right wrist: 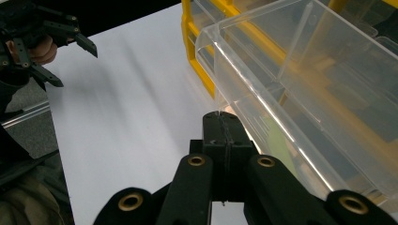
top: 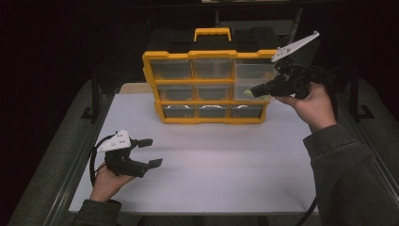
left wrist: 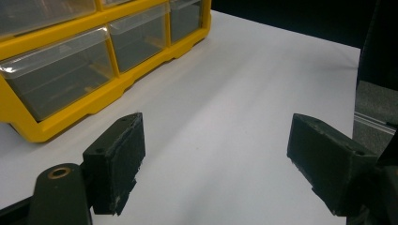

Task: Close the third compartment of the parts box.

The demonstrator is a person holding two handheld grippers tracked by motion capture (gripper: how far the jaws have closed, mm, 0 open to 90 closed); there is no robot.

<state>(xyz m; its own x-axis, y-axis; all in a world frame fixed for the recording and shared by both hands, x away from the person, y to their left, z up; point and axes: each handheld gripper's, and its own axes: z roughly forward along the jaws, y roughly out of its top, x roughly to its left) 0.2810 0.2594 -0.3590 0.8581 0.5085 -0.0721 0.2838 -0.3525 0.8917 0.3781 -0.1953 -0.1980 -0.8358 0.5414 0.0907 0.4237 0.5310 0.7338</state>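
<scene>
A clear drawer (right wrist: 300, 79) is being gripped by its front lip in the closed right gripper (top: 254, 90), pulled out at the right of the yellow organizer (top: 209, 87), upper centre of the frame. The left gripper (top: 149, 152) is being held open above the white bench (top: 211, 165), lower left
</scene>
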